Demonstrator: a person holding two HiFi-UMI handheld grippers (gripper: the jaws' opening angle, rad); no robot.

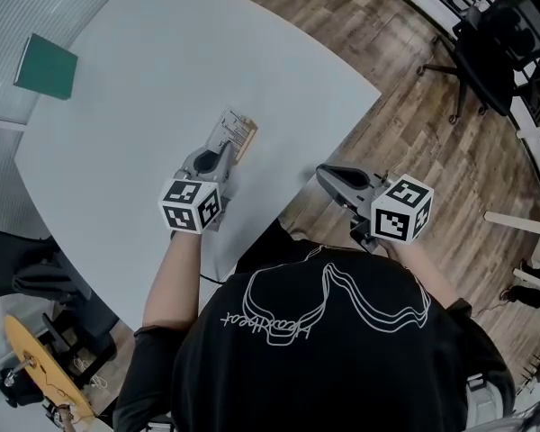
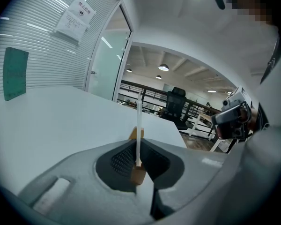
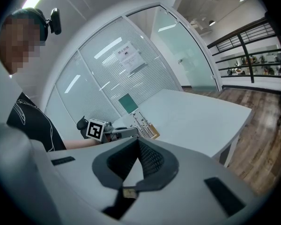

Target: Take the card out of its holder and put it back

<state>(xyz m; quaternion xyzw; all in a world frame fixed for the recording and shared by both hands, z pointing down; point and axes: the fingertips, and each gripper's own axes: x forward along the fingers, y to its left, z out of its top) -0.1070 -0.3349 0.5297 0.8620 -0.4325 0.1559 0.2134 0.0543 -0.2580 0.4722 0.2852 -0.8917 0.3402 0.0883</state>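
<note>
One table (image 1: 162, 70): white, rounded; reference for all positions below.
right gripper (image 1: 326, 176): just off the table's near edge, jaws together, empty.
left gripper (image 1: 223, 151): over the table's near middle, clamped on the card.
card (image 1: 232, 131): printed face up, low over the table.
holder (image 1: 250, 135): brown strip along the card's edge; seated or free cannot be told.
step: probably separating card from holder.
next move: right gripper must reach in and steady the holder while the card slides.
</note>
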